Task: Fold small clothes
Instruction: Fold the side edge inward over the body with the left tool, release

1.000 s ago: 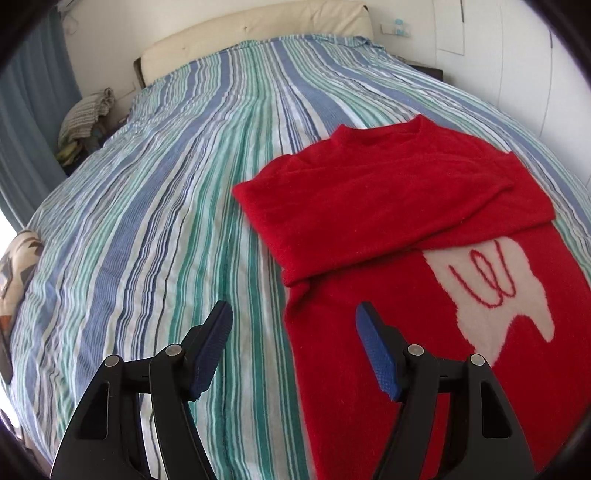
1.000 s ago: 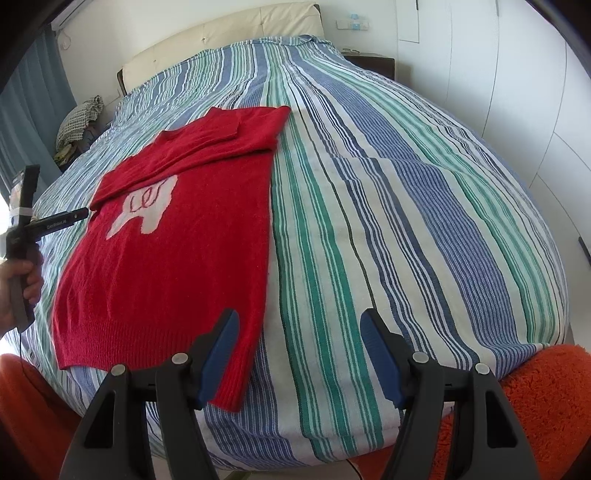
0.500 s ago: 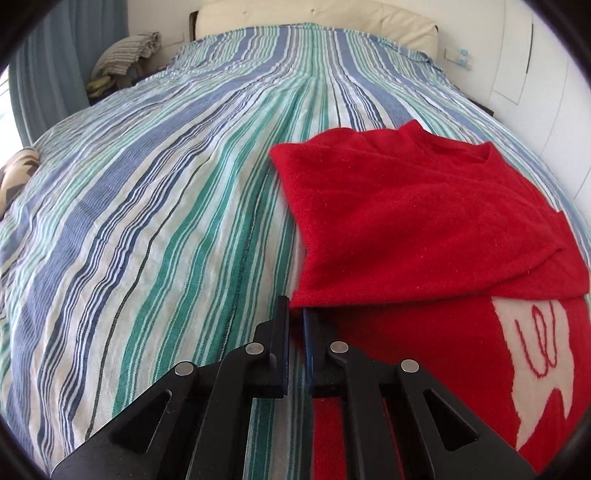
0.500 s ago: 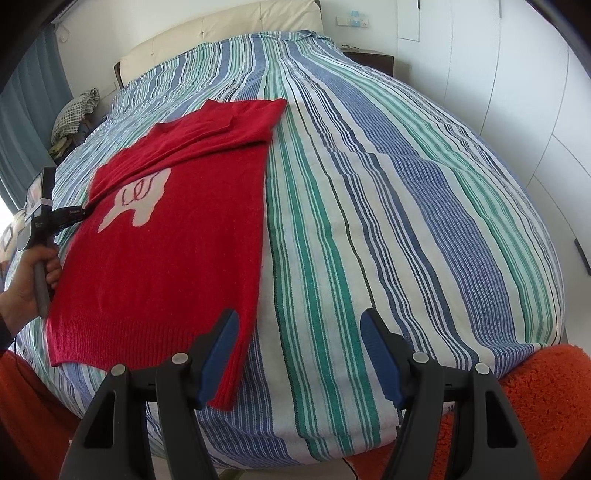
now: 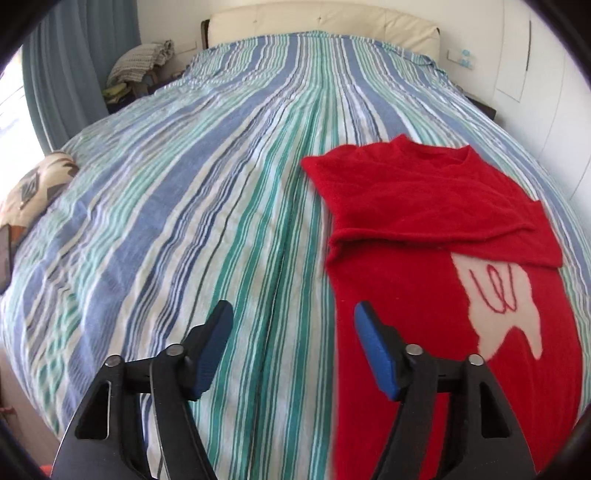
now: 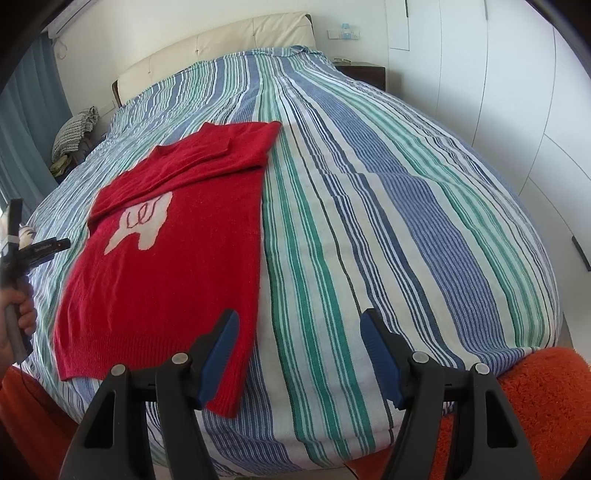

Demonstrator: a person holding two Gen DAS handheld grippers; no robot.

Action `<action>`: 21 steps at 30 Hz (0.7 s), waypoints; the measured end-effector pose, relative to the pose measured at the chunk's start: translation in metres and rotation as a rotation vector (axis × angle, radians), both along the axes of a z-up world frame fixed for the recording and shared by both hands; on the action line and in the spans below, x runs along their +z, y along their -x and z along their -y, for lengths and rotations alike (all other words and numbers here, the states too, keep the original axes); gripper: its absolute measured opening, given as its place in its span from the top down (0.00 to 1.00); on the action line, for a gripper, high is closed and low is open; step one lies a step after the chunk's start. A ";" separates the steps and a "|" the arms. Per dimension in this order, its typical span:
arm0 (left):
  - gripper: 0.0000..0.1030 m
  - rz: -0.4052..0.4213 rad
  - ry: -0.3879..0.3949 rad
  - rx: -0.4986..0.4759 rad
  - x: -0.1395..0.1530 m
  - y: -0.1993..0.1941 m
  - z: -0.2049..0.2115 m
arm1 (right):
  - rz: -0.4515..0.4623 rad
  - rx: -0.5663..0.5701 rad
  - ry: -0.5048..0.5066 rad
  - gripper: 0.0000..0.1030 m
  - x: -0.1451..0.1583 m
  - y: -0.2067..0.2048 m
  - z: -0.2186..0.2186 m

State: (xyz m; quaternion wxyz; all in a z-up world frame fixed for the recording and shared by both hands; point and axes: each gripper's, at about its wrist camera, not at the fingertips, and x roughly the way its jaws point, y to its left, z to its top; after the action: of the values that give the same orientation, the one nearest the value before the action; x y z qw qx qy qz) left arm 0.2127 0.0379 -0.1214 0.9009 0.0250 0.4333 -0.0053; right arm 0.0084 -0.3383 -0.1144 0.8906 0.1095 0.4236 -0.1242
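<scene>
Both grippers hover released with blue-padded jaws spread and nothing between them: the left gripper hangs over the striped cover just beside the sweater's left edge, and the right gripper hangs near the foot of the bed by the sweater's hem corner. Largest is the bed with a blue, green and white striped cover. On it lies the red knitted sweater with a cream motif, flat, sleeves folded across its chest, collar toward the cream padded headboard. Beside the bed sits a patterned cushion.
</scene>
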 end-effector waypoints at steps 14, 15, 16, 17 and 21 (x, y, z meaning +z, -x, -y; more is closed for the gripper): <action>0.14 0.074 -0.091 -0.051 0.067 0.065 0.054 | 0.121 -0.038 0.116 0.34 0.040 0.026 -0.001; 0.14 0.072 -0.091 -0.049 0.068 0.065 0.054 | 0.123 -0.037 0.121 0.34 0.041 0.027 -0.002; 0.14 0.071 -0.086 -0.045 0.069 0.067 0.053 | 0.125 -0.037 0.124 0.33 0.041 0.027 -0.002; 0.14 0.070 -0.081 -0.040 0.070 0.068 0.052 | 0.128 -0.037 0.127 0.32 0.042 0.028 -0.003; 0.14 0.046 -0.023 -0.034 0.082 0.084 0.055 | 0.140 -0.041 0.122 0.28 0.044 0.028 -0.001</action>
State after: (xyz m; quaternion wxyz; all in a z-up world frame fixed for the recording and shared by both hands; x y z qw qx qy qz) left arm 0.1291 -0.0171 -0.0391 0.9101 0.0426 0.4120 -0.0150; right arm -0.0199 -0.3378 -0.0703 0.9203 0.0719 0.3497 -0.1600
